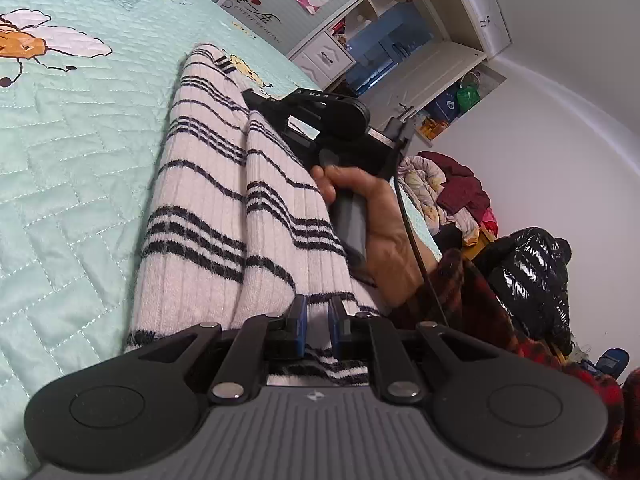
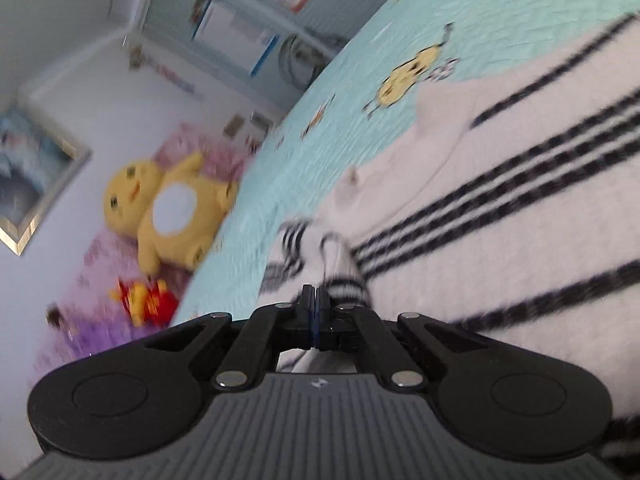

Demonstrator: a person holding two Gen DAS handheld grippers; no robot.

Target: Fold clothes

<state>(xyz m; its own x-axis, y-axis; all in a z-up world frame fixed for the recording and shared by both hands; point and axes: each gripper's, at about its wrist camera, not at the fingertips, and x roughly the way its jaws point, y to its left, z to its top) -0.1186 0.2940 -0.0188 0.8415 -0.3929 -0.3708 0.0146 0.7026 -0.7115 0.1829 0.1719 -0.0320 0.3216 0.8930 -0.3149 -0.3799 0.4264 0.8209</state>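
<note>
A white knit sweater with black stripes point(image 1: 208, 200) lies folded lengthwise on a mint quilted bedspread point(image 1: 72, 152). At its near hem my left gripper point(image 1: 317, 320) has closed its blue pads on a fold of the knit. My right gripper point(image 1: 256, 100) shows in the left wrist view as a black tool held by a hand point(image 1: 372, 216), its tip over the sweater's far end. In the blurred right wrist view the right gripper point(image 2: 316, 300) has its jaws pressed together with nothing seen between them. A striped cuff point(image 2: 344, 280) lies just beyond its tips on the sweater point(image 2: 500, 200).
A yellow plush toy point(image 2: 168, 208) and a small red toy point(image 2: 144, 304) lie beside the bed. At the bed's right are a pile of clothes point(image 1: 452, 188) and a shiny black jacket point(image 1: 532, 264). A white cabinet point(image 1: 400, 40) stands at the far wall.
</note>
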